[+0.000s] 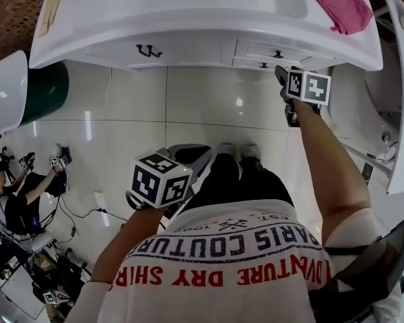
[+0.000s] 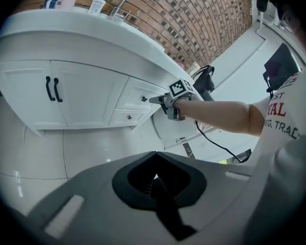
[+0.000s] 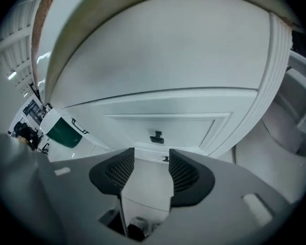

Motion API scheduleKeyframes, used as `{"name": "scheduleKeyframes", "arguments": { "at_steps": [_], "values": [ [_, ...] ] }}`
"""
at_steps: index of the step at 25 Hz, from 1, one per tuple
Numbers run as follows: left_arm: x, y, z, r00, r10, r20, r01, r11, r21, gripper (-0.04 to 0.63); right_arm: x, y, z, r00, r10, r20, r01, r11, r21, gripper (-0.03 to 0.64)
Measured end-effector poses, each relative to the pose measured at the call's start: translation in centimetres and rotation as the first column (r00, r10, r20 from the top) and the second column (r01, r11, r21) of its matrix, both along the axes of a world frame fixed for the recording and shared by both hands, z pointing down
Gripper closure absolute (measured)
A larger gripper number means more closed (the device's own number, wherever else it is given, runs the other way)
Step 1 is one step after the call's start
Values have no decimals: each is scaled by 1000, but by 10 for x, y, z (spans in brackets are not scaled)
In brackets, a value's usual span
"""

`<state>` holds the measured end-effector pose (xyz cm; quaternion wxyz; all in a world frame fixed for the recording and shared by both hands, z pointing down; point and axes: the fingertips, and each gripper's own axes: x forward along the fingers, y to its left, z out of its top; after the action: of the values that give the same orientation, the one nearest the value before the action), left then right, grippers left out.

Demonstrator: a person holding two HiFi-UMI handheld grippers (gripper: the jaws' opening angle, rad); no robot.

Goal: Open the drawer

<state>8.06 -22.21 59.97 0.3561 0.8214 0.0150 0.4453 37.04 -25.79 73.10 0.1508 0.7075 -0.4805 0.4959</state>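
Observation:
The white vanity (image 1: 188, 42) has two small drawers at its right end. The upper drawer (image 3: 163, 126) carries a dark knob (image 3: 156, 137) (image 1: 277, 54) and looks closed; the lower drawer's knob (image 3: 166, 158) sits just beneath. My right gripper (image 3: 150, 170) (image 1: 281, 74) points down at the upper knob, open, with the knob a short way beyond its pads (image 3: 117, 170) and nothing between them. In the left gripper view the right gripper (image 2: 160, 100) hangs just right of the knob (image 2: 143, 99). My left gripper (image 2: 154, 176) (image 1: 188, 152) hangs low over the floor, shut and empty.
Double doors with dark handles (image 1: 148, 50) fill the vanity's left part. A pink cloth (image 1: 342, 5) lies on the countertop. A green bin (image 1: 46, 89) stands at the left, a white fixture (image 1: 384, 113) at the right. People sit on the floor at far left (image 1: 13, 194).

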Motion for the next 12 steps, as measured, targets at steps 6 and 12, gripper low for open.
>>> {"name": "scheduleKeyframes", "arguments": {
  "at_steps": [6, 12],
  "values": [
    [-8, -8, 23, 1000, -5, 29, 5, 1000, -5, 598, 15, -25, 28, 998, 57, -21, -57, 998, -13, 405],
    [-8, -13, 32, 999, 13, 47, -14, 1000, 6, 598, 28, -35, 42, 993, 102, -54, -103, 995, -18, 411]
  ]
}}
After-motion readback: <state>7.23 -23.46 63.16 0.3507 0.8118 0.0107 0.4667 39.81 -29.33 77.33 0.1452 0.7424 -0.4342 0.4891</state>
